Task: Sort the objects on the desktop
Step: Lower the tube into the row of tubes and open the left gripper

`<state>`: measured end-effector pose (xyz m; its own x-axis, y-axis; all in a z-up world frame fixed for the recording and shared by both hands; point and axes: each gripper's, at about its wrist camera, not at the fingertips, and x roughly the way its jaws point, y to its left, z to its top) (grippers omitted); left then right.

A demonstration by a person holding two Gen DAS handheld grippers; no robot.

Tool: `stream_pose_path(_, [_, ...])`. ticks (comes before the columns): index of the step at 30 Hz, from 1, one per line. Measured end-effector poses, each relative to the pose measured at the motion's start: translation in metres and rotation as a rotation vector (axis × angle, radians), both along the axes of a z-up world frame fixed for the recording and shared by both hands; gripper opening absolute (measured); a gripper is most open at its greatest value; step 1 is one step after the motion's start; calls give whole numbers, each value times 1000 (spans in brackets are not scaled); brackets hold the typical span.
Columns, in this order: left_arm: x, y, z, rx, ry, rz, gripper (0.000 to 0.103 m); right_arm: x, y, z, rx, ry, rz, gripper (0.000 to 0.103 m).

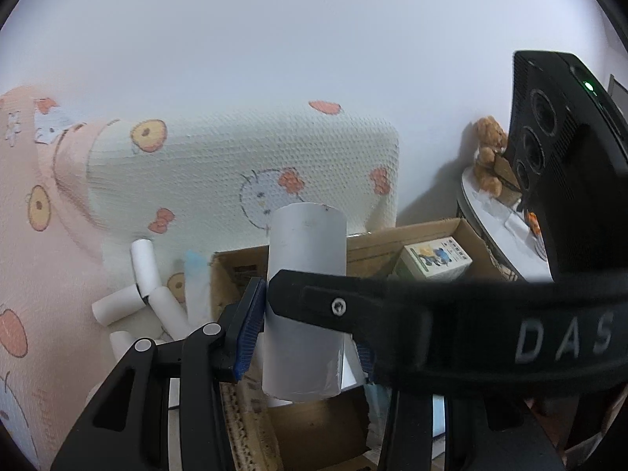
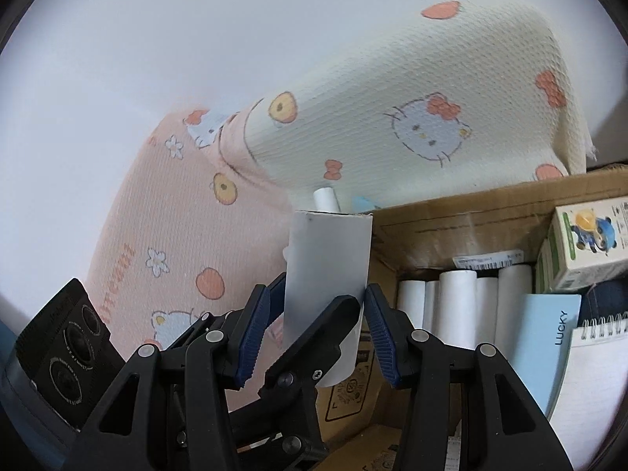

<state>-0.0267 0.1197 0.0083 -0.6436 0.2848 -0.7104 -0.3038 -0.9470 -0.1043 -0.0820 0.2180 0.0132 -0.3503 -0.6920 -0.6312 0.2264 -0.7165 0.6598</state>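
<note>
Tube (image 1: 304, 302), white, plain and upright, is gripped at mid-frame by both grippers at once: left gripper (image 1: 304, 333) is closed on its sides, right gripper (image 2: 322, 322) likewise clamped partway across it; a shared hold probably meant to steady it for the box (image 2: 451, 216) at right, where similar rolls (image 2: 463, 302) are stood on end

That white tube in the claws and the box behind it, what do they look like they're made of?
White tube: probably matte paper or thin card, given its dull surface and thin open rim. Box: brown corrugated cardboard, with fluted edges showing in the left view.
</note>
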Motion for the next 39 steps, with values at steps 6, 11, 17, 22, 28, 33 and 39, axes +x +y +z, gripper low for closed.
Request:
stream_pose_path(6, [-14, 17, -23, -17, -95, -15, 46, -7, 17, -16, 7, -50, -43, 47])
stream_pose_path(11, [-24, 27, -42, -18, -183, -21, 46, -13, 22, -37, 33, -120, -60, 47])
stream_pose_path(17, [-41, 26, -64, 51, -324, -2, 46, -18, 28, -51, 109, -153, -80, 47])
stream_pose_path(22, [-52, 22, -80, 119, -423, 5, 46, -23, 36, -61, 91, -190, -85, 47])
stream_pose_path(28, [-56, 30, -100, 151, -508, -10, 46, -26, 34, -64, 178, -178, -98, 47])
stream_pose_path(33, [-56, 31, -109, 160, -503, 14, 45, -29, 29, -65, 273, -127, -67, 40])
stream_pose_path(39, [-63, 29, -116, 177, -522, 36, 45, -35, 36, -73, 235, -174, -82, 40])
